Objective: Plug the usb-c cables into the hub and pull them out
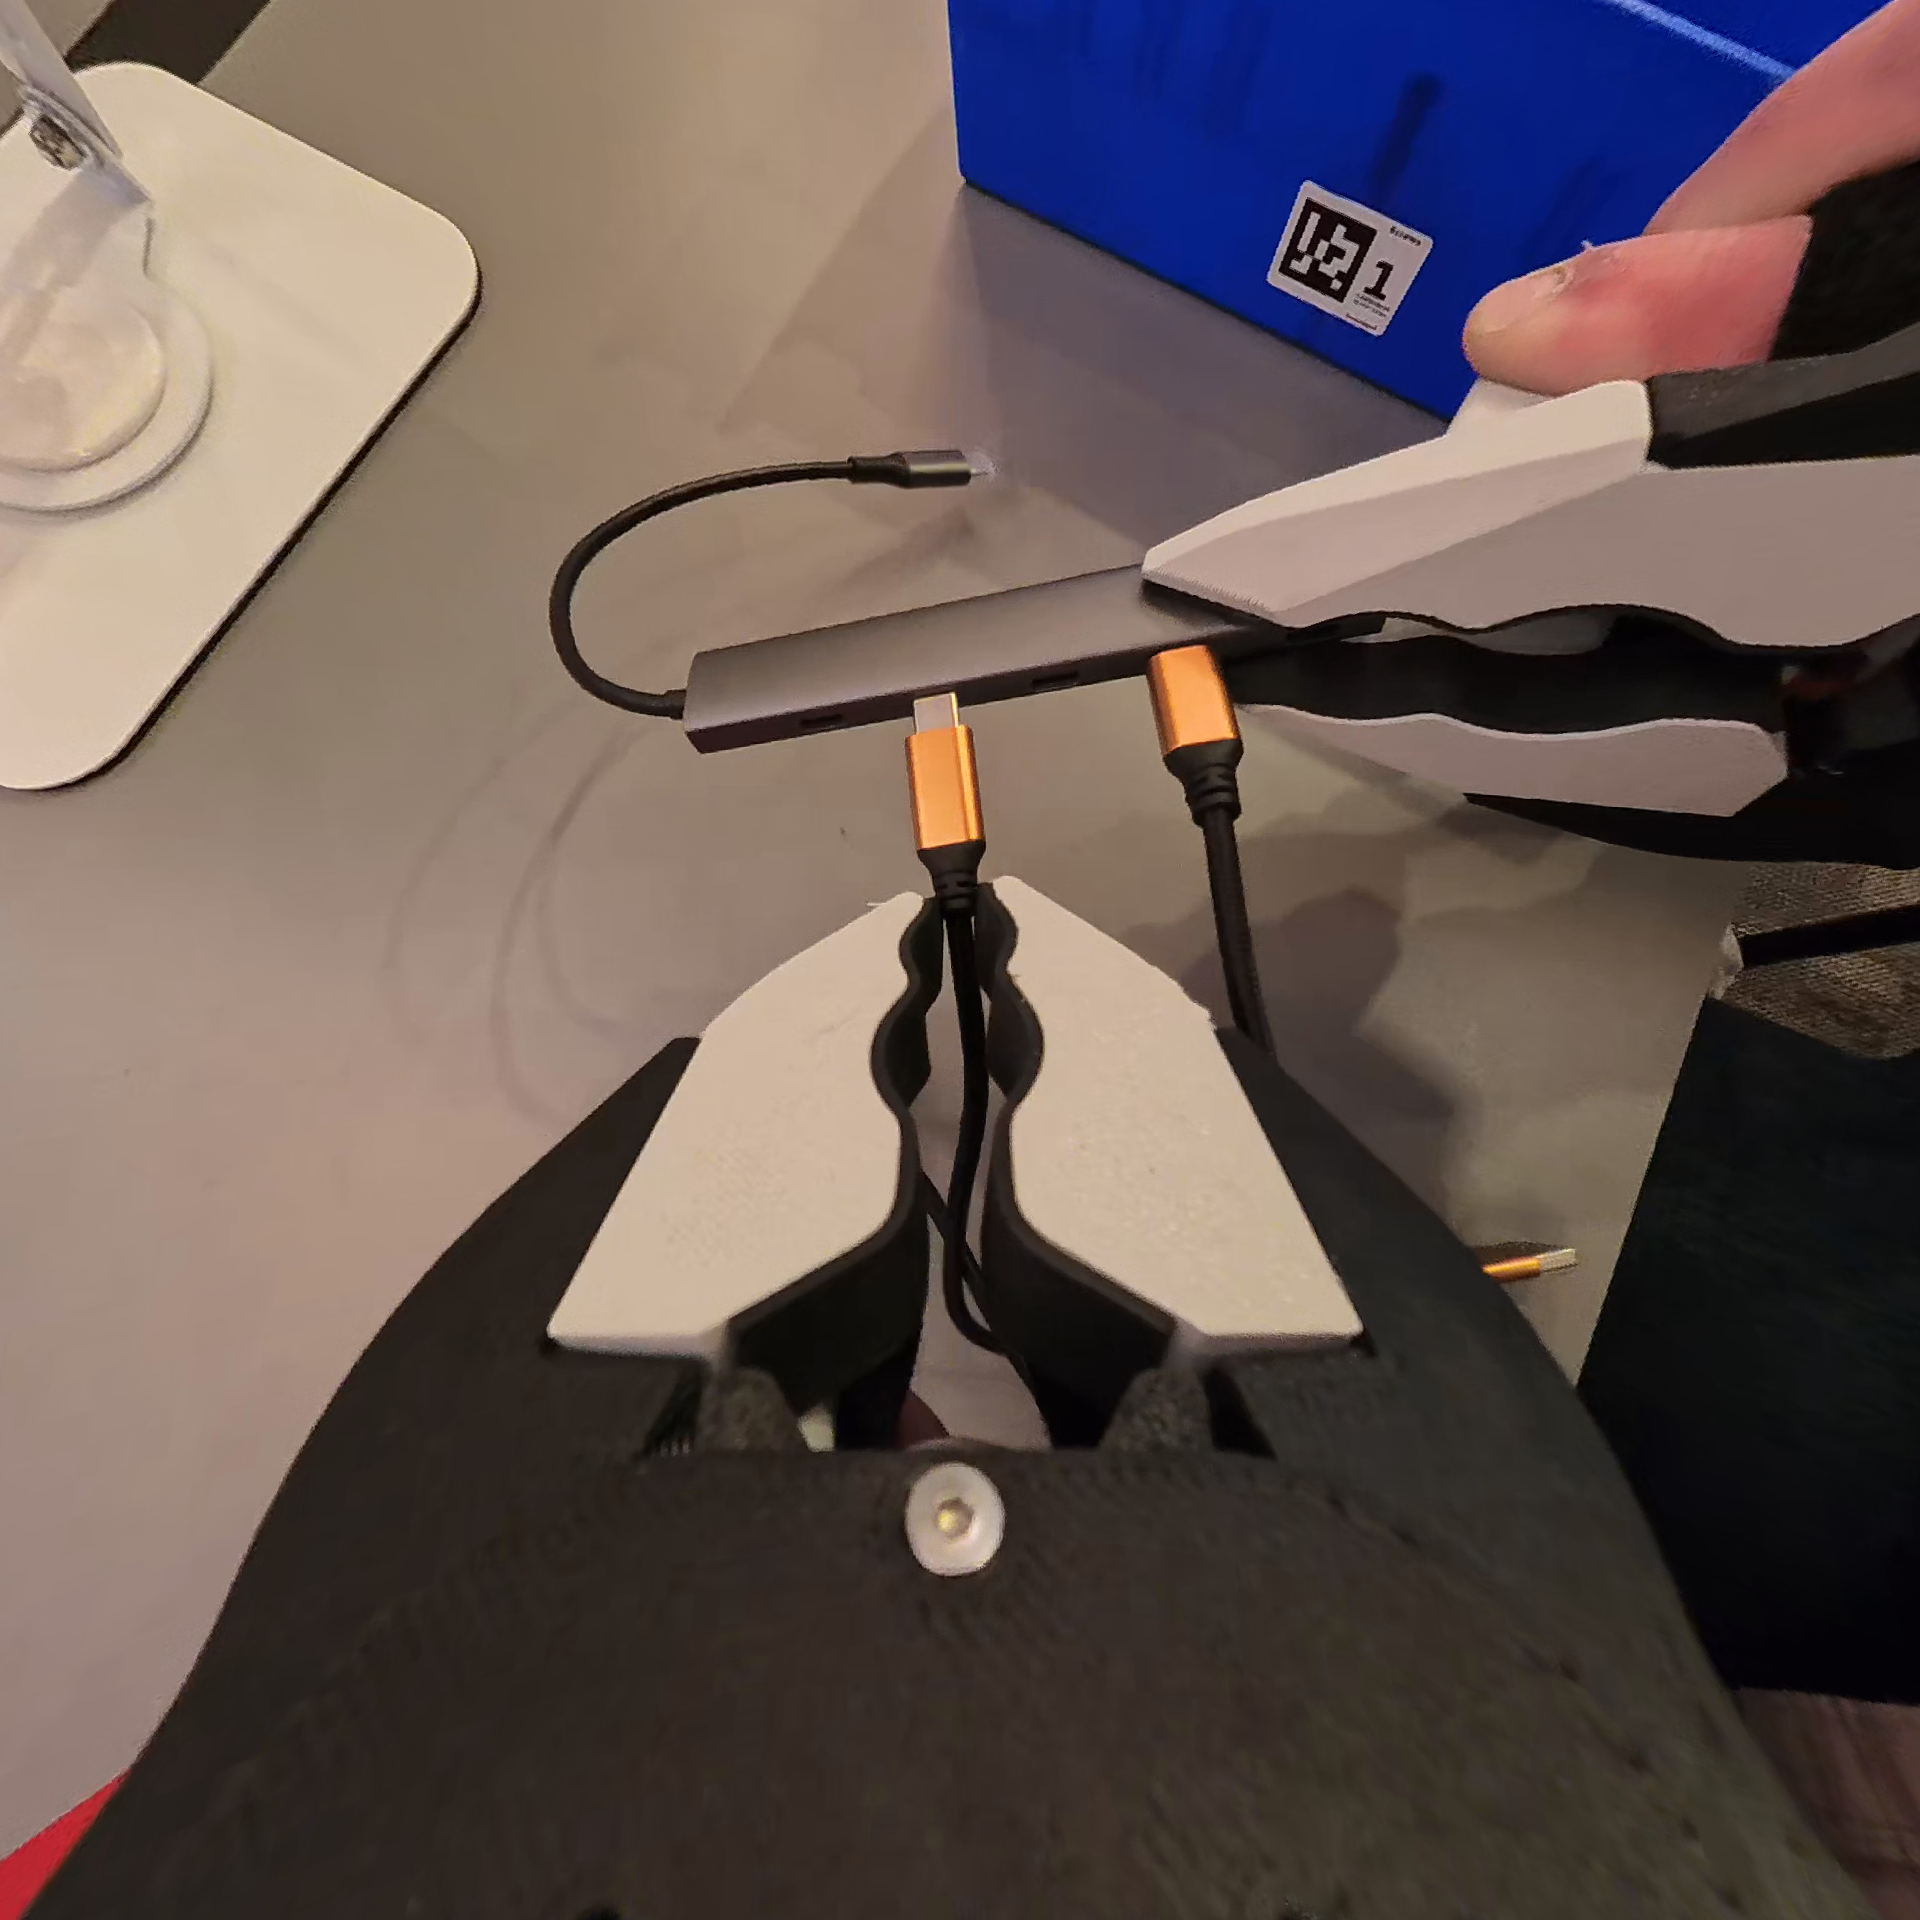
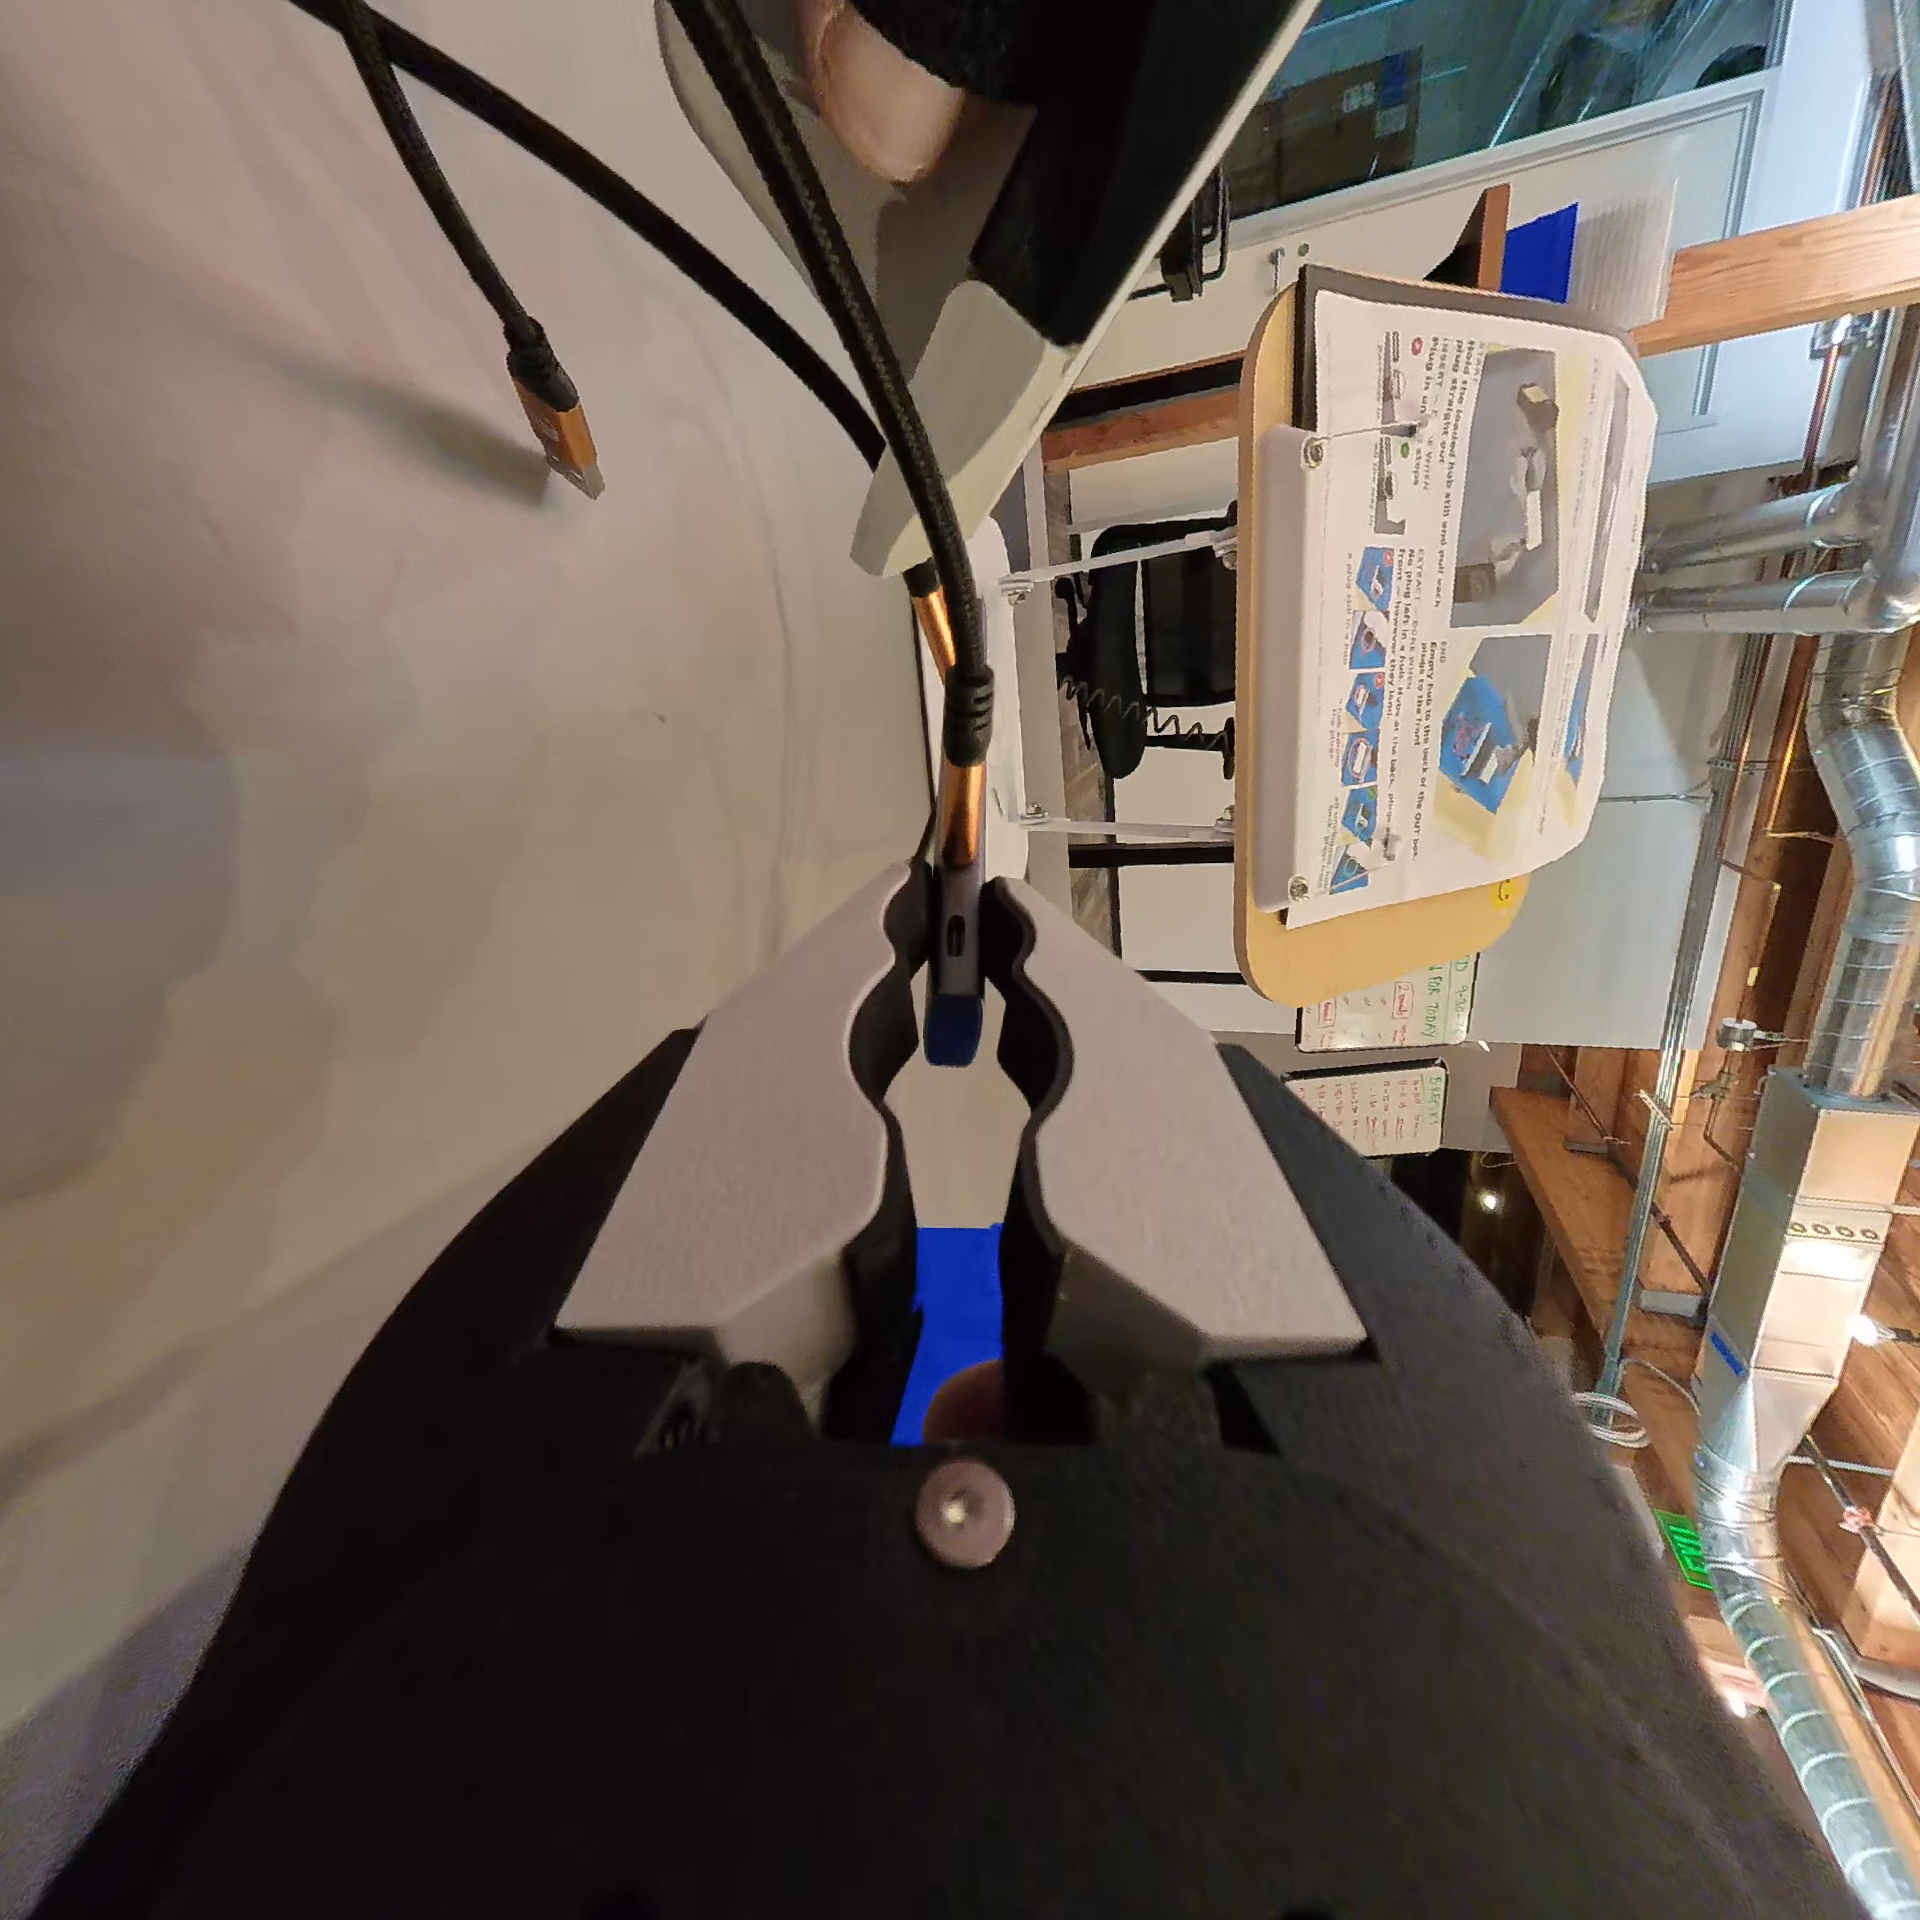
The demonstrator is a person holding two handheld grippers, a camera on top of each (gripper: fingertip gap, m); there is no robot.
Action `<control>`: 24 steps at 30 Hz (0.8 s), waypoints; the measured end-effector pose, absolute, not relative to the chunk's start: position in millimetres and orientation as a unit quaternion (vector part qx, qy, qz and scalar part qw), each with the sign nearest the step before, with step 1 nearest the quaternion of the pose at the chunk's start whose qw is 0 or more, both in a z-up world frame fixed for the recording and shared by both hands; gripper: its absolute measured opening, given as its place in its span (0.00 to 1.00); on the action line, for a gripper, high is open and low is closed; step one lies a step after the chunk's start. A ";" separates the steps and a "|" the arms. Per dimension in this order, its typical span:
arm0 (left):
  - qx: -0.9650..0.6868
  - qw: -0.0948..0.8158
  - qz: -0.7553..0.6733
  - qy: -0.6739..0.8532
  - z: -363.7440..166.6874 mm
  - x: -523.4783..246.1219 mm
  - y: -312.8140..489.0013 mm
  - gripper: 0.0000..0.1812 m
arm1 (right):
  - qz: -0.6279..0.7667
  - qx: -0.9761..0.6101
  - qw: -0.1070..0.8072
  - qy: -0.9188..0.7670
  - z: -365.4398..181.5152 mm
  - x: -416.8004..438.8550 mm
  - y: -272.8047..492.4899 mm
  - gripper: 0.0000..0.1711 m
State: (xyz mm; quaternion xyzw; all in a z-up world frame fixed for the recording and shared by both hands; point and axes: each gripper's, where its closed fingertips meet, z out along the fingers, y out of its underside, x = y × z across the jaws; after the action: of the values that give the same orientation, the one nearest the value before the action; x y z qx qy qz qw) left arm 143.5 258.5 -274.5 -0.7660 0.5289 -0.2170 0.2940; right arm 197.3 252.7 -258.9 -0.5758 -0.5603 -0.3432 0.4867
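Now hub (image 1: 935, 665) holds one orange-collared plug (image 1: 1193, 698), another (image 1: 941, 781) half-seated.

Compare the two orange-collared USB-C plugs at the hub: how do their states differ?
The middle plug shows its silver tip, at a port mouth but not seated; the right-hand plug is pushed in up to its orange collar. The left gripper has its jaws shut on the middle plug's cable; the right-hand plug's cable hangs free. Both have orange collars and black braided cables, at the grey hub held by the right gripper.

White coded sticker (image 1: 1348, 260) on blue box (image 1: 1195, 135), printed instruction sheet (image 2: 1475, 634) on board (image 2: 1273, 665)
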 end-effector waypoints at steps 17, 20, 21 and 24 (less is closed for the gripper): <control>-0.735 0.293 -0.208 0.575 -269.7 143.4 260.7 0.03 | -0.322 -0.560 0.510 -0.569 -255.1 190.3 250.5 0.04; -0.725 0.304 -0.226 0.576 -263.9 144.0 259.5 0.03 | -0.323 -0.555 0.518 -0.565 -250.8 190.4 249.6 0.04; -0.723 0.307 -0.224 0.577 -263.2 143.9 259.5 0.03 | -0.321 -0.557 0.519 -0.563 -250.0 191.0 249.9 0.04; -0.717 0.319 -0.239 0.571 -259.4 145.4 259.6 0.03 | -0.320 -0.556 0.525 -0.559 -246.7 191.5 249.9 0.04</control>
State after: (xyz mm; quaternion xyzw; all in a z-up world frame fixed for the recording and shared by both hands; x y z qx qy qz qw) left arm 145.4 259.6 -259.4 -0.7174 0.5715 -0.2387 0.3191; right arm 191.5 249.9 -246.7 -0.5559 -0.5594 -0.3201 0.5249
